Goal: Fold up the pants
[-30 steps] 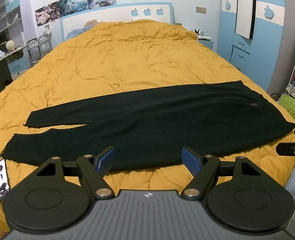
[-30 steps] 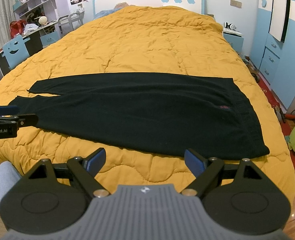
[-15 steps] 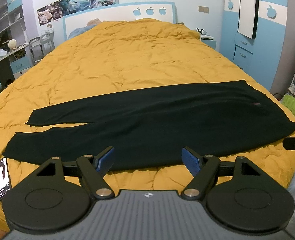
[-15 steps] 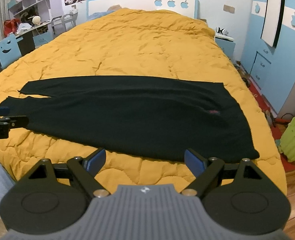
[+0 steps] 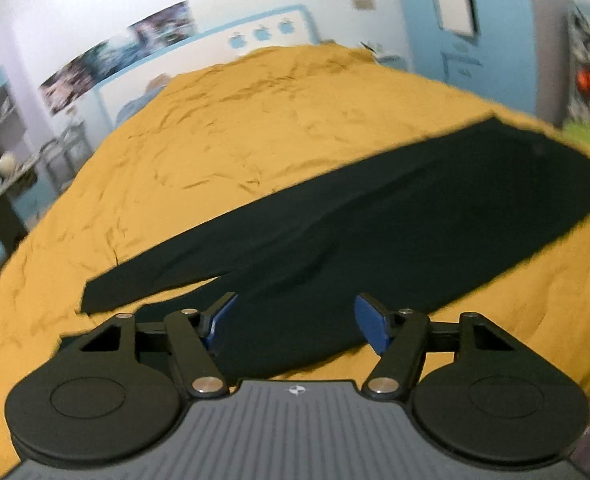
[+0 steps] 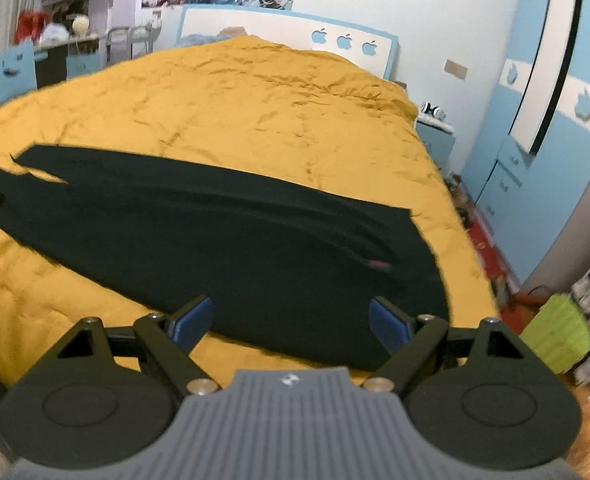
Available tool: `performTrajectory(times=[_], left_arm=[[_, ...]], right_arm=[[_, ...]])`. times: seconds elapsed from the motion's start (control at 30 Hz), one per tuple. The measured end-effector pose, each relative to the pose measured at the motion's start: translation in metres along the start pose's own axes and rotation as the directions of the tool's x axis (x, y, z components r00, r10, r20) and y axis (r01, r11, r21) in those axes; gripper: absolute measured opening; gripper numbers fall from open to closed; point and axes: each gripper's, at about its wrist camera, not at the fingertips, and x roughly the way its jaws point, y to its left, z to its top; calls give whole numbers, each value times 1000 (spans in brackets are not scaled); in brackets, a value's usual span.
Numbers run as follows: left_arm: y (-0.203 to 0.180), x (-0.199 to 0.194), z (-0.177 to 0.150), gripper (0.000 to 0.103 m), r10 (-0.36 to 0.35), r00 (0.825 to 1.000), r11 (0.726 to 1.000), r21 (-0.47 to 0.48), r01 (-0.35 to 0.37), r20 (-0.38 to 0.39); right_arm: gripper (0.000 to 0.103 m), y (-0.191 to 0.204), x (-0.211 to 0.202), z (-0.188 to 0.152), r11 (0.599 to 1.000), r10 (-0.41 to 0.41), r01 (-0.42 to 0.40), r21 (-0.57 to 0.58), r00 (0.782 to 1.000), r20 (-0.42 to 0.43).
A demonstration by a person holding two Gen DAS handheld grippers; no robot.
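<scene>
Both grippers have dropped closer to the pants and rolled since the earlier frames, and both views are now tilted and blurred.

Left gripper (image 5: 295, 322): jaws are closing but not yet pressing; the near edge of the lower pant leg lies between the pads. This aim suits a pinch at the leg end, judged as the first step of a fold.

Pants (image 5: 375, 224): black, spread flat across the bed (image 5: 255, 128), leg ends to the left, waist to the right. The two legs split at the left, with a wedge of yellow cover between them.

Right gripper (image 6: 291, 322): jaws spread, nothing pinched; it hovers over the near hem close to the waist end of the pants (image 6: 235, 236).

Clearance: the cover beyond the pants is bare up to the headboard, giving room for folding away. The waist corner sits near the bed's right edge, so room there is tight.
</scene>
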Motion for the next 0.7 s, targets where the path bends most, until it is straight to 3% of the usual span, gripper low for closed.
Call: performTrajectory(times=[0.1, 0.27, 0.47, 0.53, 0.7], left_arm=[[14, 13, -16, 72, 9, 1000, 991, 132, -7, -18], [53, 54, -49, 67, 51, 991, 963, 270, -15, -124], [96, 92, -65, 63, 150, 960, 935, 350, -60, -236], [99, 104, -69, 63, 174, 949, 908, 416, -52, -262], [98, 128, -74, 61, 227, 935, 843, 535, -49, -272]], right_arm=[[73, -17, 10, -2, 997, -42, 41, -65, 999, -15], [57, -48, 36, -13, 995, -50, 41, -88, 994, -102], [55, -60, 67, -32, 987, -58, 30, -156, 983, -176], [48, -62, 75, -38, 983, -62, 26, -182, 978, -197], [47, -67, 86, -48, 973, -55, 4, -229, 974, -218]])
